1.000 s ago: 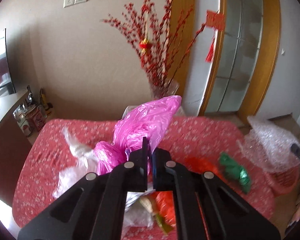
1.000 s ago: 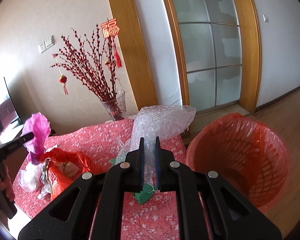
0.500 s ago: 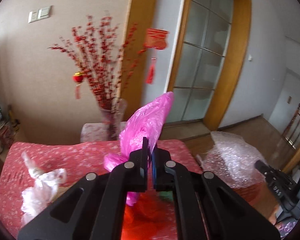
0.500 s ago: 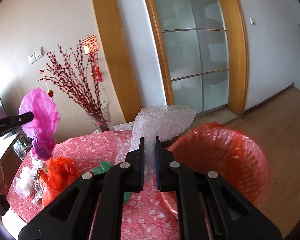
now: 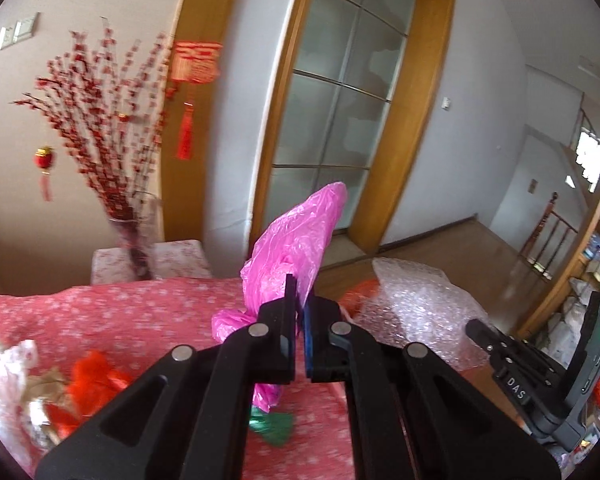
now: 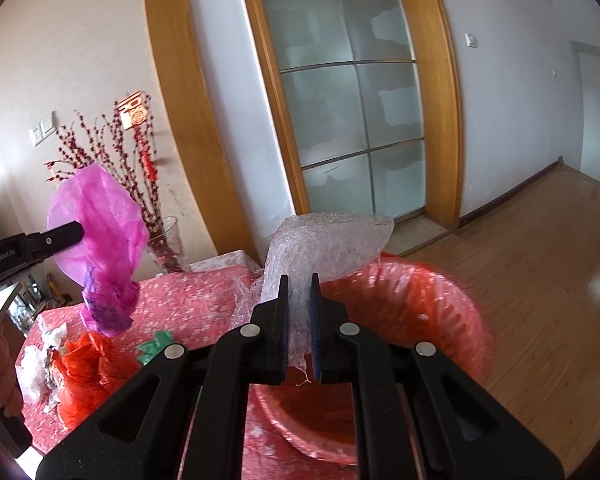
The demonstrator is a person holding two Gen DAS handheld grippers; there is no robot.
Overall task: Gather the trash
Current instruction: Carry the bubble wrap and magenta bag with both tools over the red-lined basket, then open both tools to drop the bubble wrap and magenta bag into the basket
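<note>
My left gripper (image 5: pixel 300 300) is shut on a pink plastic bag (image 5: pixel 296 236), lifted above the red flowered tablecloth (image 5: pixel 140 320). In the right wrist view the same pink bag (image 6: pixel 100 240) hangs from the left gripper (image 6: pixel 78 232) at the left. My right gripper (image 6: pixel 298 296) is shut on a sheet of clear bubble wrap (image 6: pixel 328 244), held over the red-lined basket bin (image 6: pixel 452 320) just past the table's right end. The bubble wrap (image 5: pixel 424 308) and the right gripper's body (image 5: pixel 540 380) also show at the right of the left wrist view.
On the cloth lie an orange-red bag (image 6: pixel 88 372), white crumpled plastic (image 6: pixel 40 360) and a green wrapper (image 6: pixel 156 344). A glass vase of red branches (image 5: pixel 136 240) stands at the table's far edge. Wood floor (image 6: pixel 540 280) and a glass door (image 6: pixel 352 120) lie beyond.
Both grippers have swung to the right. The pink bag has risen off the table and travelled toward the bin; the bubble wrap now hangs over the bin's rim.
</note>
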